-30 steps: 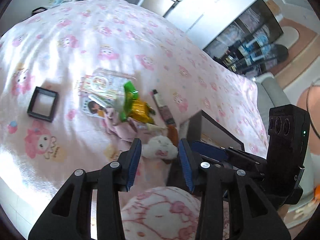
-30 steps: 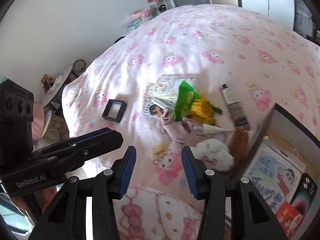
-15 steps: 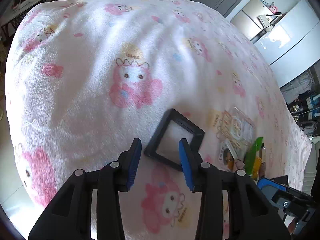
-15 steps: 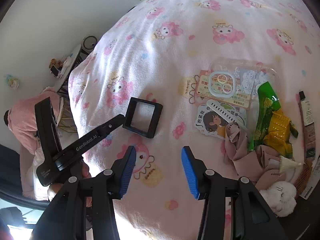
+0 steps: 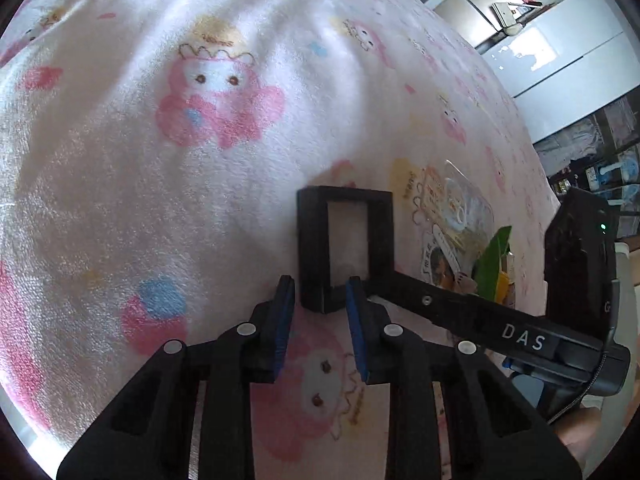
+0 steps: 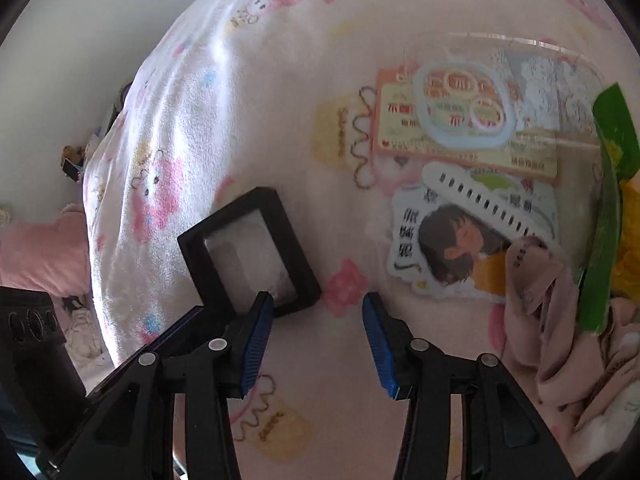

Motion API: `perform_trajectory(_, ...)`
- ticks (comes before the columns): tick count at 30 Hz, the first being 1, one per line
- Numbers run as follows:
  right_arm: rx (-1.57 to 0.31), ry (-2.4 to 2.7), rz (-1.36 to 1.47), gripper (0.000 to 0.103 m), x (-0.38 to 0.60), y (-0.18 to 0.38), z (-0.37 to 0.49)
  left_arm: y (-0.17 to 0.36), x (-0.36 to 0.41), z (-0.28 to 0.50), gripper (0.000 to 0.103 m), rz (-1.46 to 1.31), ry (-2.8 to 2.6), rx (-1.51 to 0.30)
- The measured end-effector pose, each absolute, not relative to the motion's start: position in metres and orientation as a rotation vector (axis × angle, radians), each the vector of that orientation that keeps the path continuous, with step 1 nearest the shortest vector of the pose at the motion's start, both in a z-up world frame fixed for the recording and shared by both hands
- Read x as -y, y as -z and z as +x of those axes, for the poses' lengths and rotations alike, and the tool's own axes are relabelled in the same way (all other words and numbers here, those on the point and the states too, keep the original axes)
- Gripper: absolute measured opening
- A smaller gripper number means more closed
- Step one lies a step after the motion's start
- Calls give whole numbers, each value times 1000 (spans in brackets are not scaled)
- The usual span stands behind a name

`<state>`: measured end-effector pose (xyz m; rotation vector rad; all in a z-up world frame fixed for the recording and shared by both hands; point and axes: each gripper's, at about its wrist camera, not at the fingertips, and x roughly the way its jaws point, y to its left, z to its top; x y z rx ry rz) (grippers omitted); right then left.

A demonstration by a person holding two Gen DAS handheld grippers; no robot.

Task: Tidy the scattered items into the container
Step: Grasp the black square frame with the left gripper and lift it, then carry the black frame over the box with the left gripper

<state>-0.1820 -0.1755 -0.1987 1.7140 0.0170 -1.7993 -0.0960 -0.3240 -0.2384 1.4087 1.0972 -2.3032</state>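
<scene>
Now | L gripper [image 5: 320, 300] jaws closing round near corner of black frame [image 5: 344, 240], pads not pressing yet | R gripper [image 6: 318, 312] wide, empty, just beside frame | card pack [image 6: 460, 120], sticker [image 6: 452, 240], green wrapper [image 6: 608, 208], pink cloth [image 6: 560, 320] loose on blanket [image 5: 160, 160] | container not in view, nothing visibly tidied

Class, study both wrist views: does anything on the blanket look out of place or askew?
Yes: the black square frame lies alone and skewed, apart from the pile of cards and pink cloth. The left gripper is closing around its corner.
</scene>
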Motion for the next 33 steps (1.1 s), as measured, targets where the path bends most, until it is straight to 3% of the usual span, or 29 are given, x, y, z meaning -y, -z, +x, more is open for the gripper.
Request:
perform_trajectory(2,-41,1822,1683,43,176,197,-184,244,335,-96,26,1366,2270,-1207)
perform_trajectory(6,-143,1814,1642,43,188,202,-177,249,331,-108,25,1361,2260,-1186)
perform_trajectory(7,-165,1806,1622,39,191,202,-174,249,327,-109,22,1371,2263,-1187)
perform_trajectory(8,-176,1791,1604,26,194,201,-172,250,324,-110,20,1383,2267,-1189)
perform_trajectory(9,-180,1774,1595,20,196,200,-170,248,321,-109,20,1394,2272,-1175)
perform_trajectory(15,-118,1786,1563,19,181,188,-171,228,309,-94,21,1408,2306,-1195)
perform_trajectory(22,82,1883,1381,19,122,118,-154,154,276,-84,20,1337,2506,-1168)
perform_trajectory(28,221,2115,1200,19,14,40,-137,86,196,-91,20,1340,2807,-1113)
perform_trajectory(33,295,2291,1149,19,-75,14,-118,74,88,-121,20,1582,2968,-1119)
